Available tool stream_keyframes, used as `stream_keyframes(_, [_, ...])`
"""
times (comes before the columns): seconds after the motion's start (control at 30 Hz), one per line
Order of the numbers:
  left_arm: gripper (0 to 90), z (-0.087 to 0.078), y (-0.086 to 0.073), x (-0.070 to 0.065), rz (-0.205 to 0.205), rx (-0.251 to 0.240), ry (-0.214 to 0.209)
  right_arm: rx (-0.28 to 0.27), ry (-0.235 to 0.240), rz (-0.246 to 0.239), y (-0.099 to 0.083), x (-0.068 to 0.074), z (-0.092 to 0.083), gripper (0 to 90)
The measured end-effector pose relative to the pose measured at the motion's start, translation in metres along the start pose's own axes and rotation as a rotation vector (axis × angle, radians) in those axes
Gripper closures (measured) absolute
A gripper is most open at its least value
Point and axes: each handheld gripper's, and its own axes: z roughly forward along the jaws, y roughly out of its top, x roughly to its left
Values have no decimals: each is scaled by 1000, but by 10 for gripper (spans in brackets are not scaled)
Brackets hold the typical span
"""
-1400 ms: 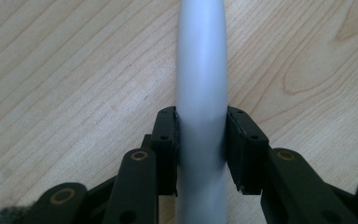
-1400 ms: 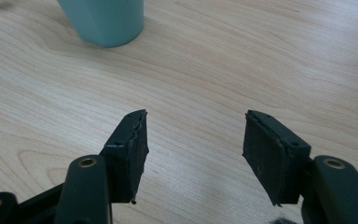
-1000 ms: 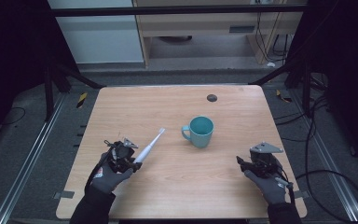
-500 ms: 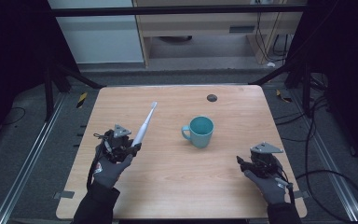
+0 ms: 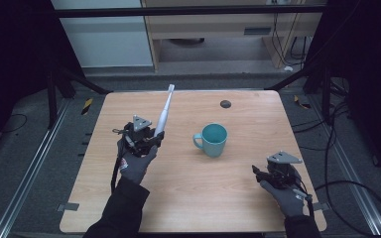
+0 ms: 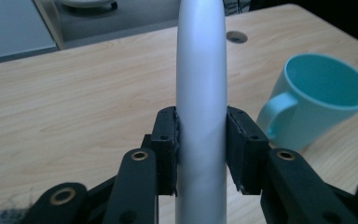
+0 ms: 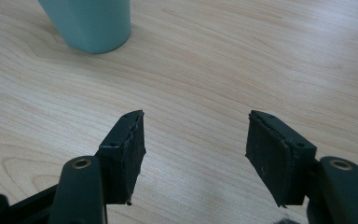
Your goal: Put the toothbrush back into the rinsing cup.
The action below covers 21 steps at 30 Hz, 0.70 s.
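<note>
My left tongs (image 5: 151, 136) are clenched on the toothbrush (image 5: 163, 111), a slim white handle that sticks up and away from my hand, its far tip over the table's back edge in the high view. In the left gripper view both pads (image 6: 167, 140) press flat against the handle (image 6: 201, 93) from either side, and it runs straight up between them. The brush is off the table (image 5: 188, 198), carried over its left half. The teal mug (image 5: 212, 140) stands upright near the middle, its handle turned toward my left hand, well apart from the brush. My right tongs (image 7: 196, 149) are released: the two pads stand wide with bare wood between them, low over the table's near right corner (image 5: 278, 173). In the right gripper view the mug's base (image 7: 91, 23) sits beyond them at the upper left. A dark round hole (image 5: 224, 104) marks the table behind the mug.
</note>
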Motion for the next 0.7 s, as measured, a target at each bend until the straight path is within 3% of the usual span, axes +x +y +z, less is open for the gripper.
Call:
stream_keyframes(0.43, [659,31,25,-16,-34,-85,29,-10,-1,4,0,-1,0,369])
stream_keyframes(0.7, [659,43,41,-37,-19,-114,37,-15,2,10,0,-1,0,369])
